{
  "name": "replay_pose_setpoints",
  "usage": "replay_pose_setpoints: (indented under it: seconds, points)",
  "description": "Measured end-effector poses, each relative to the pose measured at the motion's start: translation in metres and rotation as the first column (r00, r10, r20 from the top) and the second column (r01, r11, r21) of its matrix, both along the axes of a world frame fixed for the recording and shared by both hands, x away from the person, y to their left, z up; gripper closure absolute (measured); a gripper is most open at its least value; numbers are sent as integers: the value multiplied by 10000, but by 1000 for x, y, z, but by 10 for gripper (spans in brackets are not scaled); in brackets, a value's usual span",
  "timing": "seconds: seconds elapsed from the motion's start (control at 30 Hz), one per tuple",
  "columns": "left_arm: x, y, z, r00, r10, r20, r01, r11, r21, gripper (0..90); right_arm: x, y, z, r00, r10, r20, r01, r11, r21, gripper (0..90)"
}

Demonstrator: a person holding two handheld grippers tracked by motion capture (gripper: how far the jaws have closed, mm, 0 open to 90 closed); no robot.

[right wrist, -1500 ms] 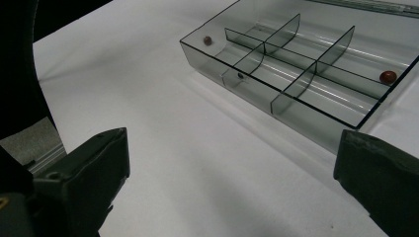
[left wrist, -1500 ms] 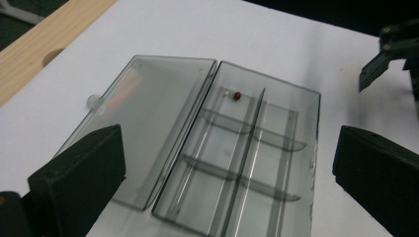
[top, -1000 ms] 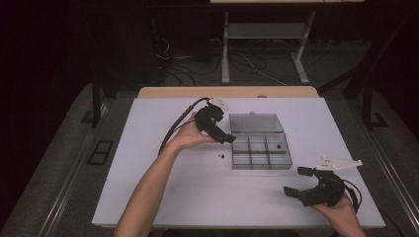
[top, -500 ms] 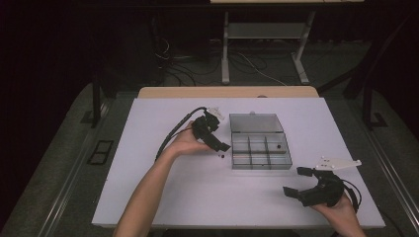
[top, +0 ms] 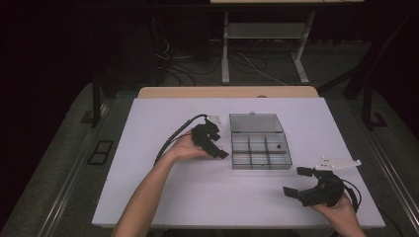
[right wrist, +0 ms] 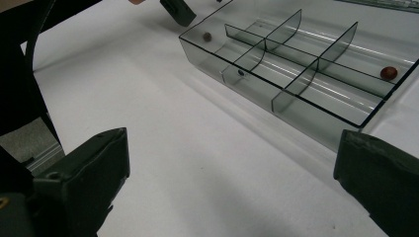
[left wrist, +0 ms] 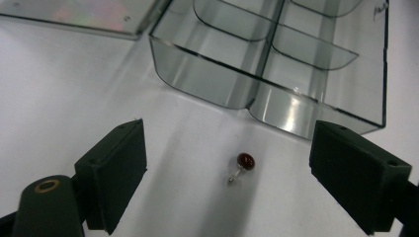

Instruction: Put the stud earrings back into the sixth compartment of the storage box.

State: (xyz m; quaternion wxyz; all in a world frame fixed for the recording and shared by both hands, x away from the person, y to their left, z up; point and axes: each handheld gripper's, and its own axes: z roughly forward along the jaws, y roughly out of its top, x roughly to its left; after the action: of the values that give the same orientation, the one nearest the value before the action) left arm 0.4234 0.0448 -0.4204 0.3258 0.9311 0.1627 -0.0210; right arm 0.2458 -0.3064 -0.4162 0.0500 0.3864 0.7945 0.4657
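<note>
Dark-red stud earring (left wrist: 243, 164) on white surface (top: 163, 197), just beside organiser box (top: 261, 148) at its 9 o'clock | left gripper (left wrist: 227, 168) fingers straddle it, apart, just been closing, likely to pinch | right gripper (top: 301, 182) at box's 4 o'clock, fingers spread, empty, waiting

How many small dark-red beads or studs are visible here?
2. One red stud lies on the white table between the left gripper's jaws; one red bead sits in the clear box's end compartment. Others may be hidden.
</note>
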Motion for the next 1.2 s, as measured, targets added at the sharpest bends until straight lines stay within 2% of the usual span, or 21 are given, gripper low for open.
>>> replay_pose_setpoints:
  seconds: [0.03,0.13,0.3,0.37,0.53,0.77,0.8,0.87,1.0,1.2]
  points:
    - [0,0,-1,9999,-101,66,101,9999,16,150,0,0,0,10000,1,2,-1,10000,-13,8]
    - [-4,-1,-4,9999,-143,-65,143,9999,30,183,0,0,0,10000,6,-3,-6,10000,-15,8]
    - [-7,-2,-7,9982,-574,-147,576,9983,132,274,0,0,0,10000,11,-14,-11,10000,-15,8]
    - [-8,-2,-9,9981,-592,-182,594,9982,124,307,0,0,0,10000,18,-31,-18,10000,-29,8]
    - [-10,-3,-10,9959,-901,83,900,9959,91,434,0,0,0,10000,18,-38,-18,10000,-32,8]
    - [-14,-8,-13,9889,-1410,476,1386,9890,510,587,0,0,0,10000,16,-30,-16,10000,-26,8]
    - [-16,-9,-14,9914,-1246,393,1225,9911,521,614,0,0,0,10000,16,-14,-16,10000,-26,8]
    - [-14,-10,-14,9889,-1313,693,1273,9901,596,665,0,0,0,10000,18,-12,-18,10000,-27,8]
    - [-14,-10,-14,9929,-1025,607,983,9928,691,774,0,0,0,10000,5,3,-5,10000,-6,7]
    - [-14,-11,-14,9929,-990,666,943,9930,713,795,0,0,0,10000,-27,21,27,10000,19,8]
